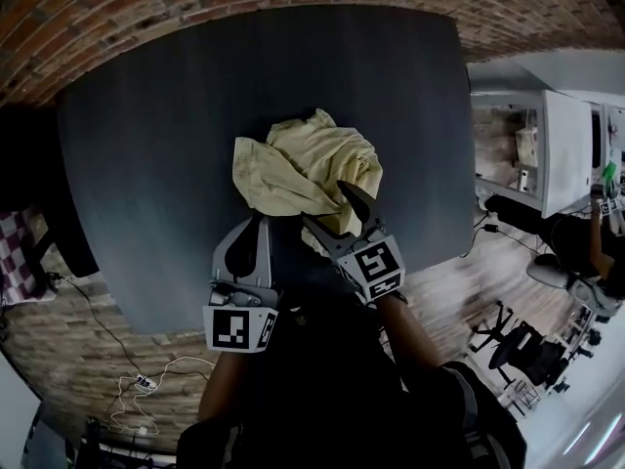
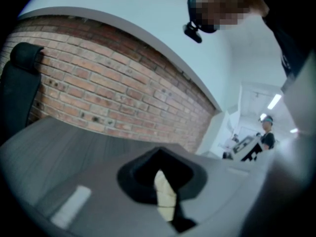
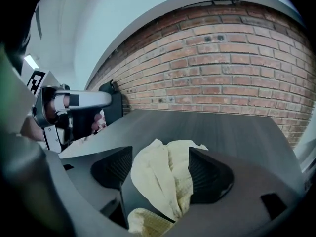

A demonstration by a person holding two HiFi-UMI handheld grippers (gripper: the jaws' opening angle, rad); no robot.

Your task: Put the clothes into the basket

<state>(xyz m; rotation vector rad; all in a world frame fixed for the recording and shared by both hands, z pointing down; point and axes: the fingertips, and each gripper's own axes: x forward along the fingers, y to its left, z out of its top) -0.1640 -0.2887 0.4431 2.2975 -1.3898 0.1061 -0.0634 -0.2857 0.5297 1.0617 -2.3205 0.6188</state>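
Centrally, yellow cloth (image 1: 308,169), table (image 1: 146,164) edges well apart

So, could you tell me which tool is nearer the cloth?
Right. The right tool has the cloth between its open jaws; the left tool sits at its near-left corner, contact unclear.

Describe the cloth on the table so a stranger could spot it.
Find the dark grey table against the brick wall. Near the middle of its near edge lies a crumpled cloth, between the right gripper's open jaws. It is soft and pale yellow, unlike the grey and black jaws around it.
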